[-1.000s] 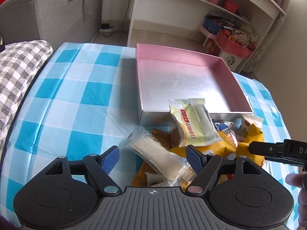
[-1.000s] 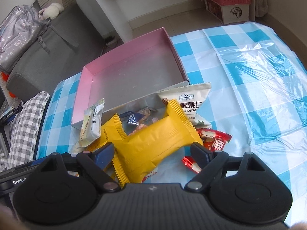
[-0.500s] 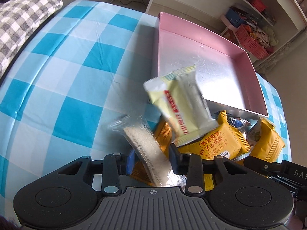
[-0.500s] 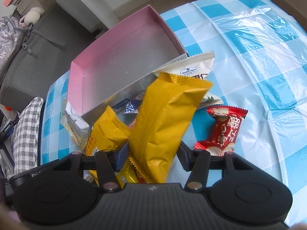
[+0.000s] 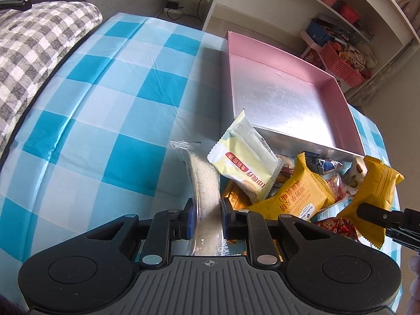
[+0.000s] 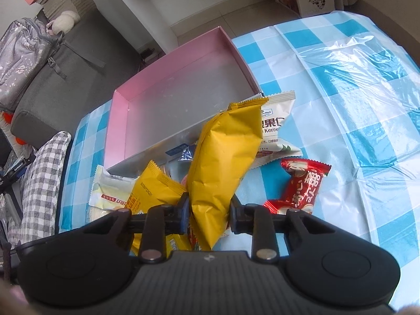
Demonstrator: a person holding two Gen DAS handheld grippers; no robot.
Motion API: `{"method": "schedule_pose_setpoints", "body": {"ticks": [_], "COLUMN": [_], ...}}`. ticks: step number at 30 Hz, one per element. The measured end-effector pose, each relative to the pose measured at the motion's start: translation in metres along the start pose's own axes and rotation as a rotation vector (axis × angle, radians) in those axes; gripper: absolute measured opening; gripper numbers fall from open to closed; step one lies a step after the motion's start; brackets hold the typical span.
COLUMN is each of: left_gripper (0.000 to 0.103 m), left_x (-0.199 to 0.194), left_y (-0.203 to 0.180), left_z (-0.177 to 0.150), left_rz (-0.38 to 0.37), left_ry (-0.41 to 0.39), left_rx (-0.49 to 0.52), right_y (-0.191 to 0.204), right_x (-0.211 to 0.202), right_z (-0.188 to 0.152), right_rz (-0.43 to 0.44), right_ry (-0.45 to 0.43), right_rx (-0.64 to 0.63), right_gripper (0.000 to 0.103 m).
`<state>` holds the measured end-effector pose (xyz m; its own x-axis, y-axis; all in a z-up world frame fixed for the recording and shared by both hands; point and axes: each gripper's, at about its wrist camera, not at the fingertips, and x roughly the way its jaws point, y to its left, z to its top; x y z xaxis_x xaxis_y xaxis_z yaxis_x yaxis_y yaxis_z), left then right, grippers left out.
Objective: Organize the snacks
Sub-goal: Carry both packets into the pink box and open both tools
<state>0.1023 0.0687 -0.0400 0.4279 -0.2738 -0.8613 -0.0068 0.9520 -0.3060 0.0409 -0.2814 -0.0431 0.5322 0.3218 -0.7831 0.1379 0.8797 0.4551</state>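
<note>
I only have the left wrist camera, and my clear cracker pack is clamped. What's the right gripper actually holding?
Observer: The right gripper is shut on the plain yellow packet, gripping its lower end.
Operator: Anything on the table past that packet?
Observer: A red wrapped snack lies on the tablecloth, right of the gripper.
Operator: And behind the packet?
Observer: A white kernel pack sits at the near corner of the pink box, which holds no snacks yet.

Heaped foil snack packets [image 5: 302,183] crowding the near wall of the shallow pink cardboard box [image 5: 344,110]; open passage over the blue-checked plastic tablecloth [image 5: 105,99] along its left edge.
</note>
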Motion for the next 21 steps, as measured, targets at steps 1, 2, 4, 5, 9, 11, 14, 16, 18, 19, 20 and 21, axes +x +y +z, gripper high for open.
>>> {"method": "schedule_pose_setpoints", "body": {"ticks": [1, 2, 4, 5, 9, 11, 14, 16, 18, 19, 20, 21], "left_gripper": [0.017, 0.017, 0.016, 0.016, 0.016, 0.016, 0.016, 0.016, 0.016, 0.016, 0.016, 0.016], "left_x": [-0.004, -0.008, -0.015, -0.017, -0.029, -0.033, -0.041, -0.048, -0.055, -0.058, -0.06, -0.062], "left_y": [0.002, 0.004, 0.007, 0.008, 0.008, 0.006, 0.003, 0.002, -0.001, -0.003, -0.004, -0.006], "left_z": [-0.001, -0.002, -0.003, -0.003, -0.005, -0.004, 0.001, 0.005, 0.011, 0.014, 0.017, 0.021], "left_rz": [-0.001, -0.005, -0.015, -0.017, -0.029, -0.044, -0.052, -0.061, -0.061, -0.064, -0.069, -0.078], "left_ry": [-0.007, -0.015, -0.027, -0.034, -0.063, -0.066, -0.085, -0.099, -0.118, -0.124, -0.129, -0.135], "left_rx": [-0.002, -0.006, -0.013, -0.014, -0.008, -0.015, -0.016, -0.011, -0.004, -0.003, -0.003, -0.002], "right_y": [0.0, 0.001, 0.002, 0.002, 0.008, 0.011, 0.013, 0.014, 0.014, 0.014, 0.014, 0.013], "right_x": [-0.003, -0.006, -0.01, -0.013, -0.022, -0.028, -0.031, -0.032, -0.031, -0.03, -0.03, -0.029], "right_z": [0.0, 0.0, -0.001, -0.001, 0.001, 0.002, 0.005, 0.009, 0.014, 0.017, 0.02, 0.024], "right_rz": [0.005, 0.008, 0.014, 0.02, 0.057, 0.083, 0.112, 0.124, 0.122, 0.125, 0.129, 0.131], "right_ry": [-0.009, -0.018, -0.032, -0.036, -0.058, -0.074, -0.076, -0.076, -0.074, -0.074, -0.072, -0.07], "right_rx": [-0.005, -0.01, -0.013, -0.012, -0.02, -0.024, -0.019, -0.01, -0.005, 0.001, 0.006, 0.011], "right_gripper": [0.026, 0.026, 0.026, 0.025, 0.025, 0.025, 0.025, 0.025, 0.025, 0.025, 0.025, 0.025]}}
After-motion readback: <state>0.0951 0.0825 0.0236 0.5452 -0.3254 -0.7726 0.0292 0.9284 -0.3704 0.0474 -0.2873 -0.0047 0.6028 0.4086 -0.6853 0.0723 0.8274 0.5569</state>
